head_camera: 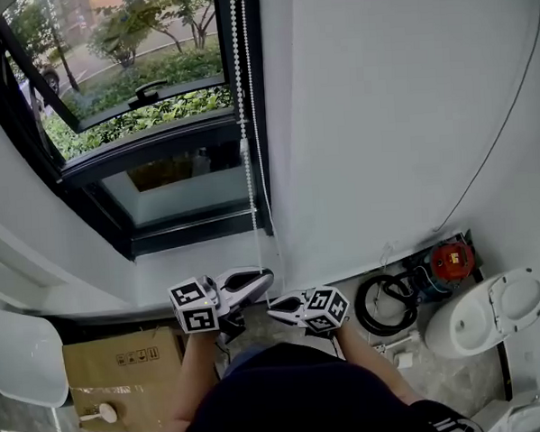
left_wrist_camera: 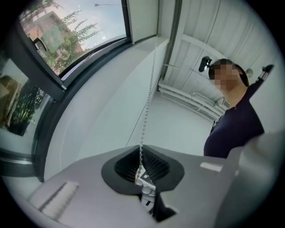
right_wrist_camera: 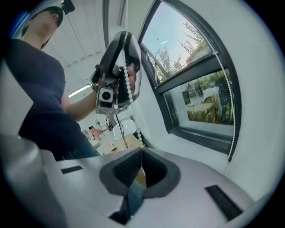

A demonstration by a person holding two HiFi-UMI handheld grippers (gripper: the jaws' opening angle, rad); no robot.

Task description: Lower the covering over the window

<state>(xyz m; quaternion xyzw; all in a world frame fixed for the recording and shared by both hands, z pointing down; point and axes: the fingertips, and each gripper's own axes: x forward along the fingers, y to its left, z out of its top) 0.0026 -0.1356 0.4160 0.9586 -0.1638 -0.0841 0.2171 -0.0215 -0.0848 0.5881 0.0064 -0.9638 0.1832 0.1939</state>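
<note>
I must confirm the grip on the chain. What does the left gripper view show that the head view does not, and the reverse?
Left gripper view only: the bead chain clamped between the shut tongs of the left gripper. Head view only: the right gripper, a cardboard box and a toilet. Both: the window and the chain hanging by it.

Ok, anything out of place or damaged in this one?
Nothing looks damaged. The chain hangs straight by the window, left gripper shut on it. Only oddities: a thin cable sags loose across the wall, and a coiled hose lies on the floor beside the toilet.
</note>
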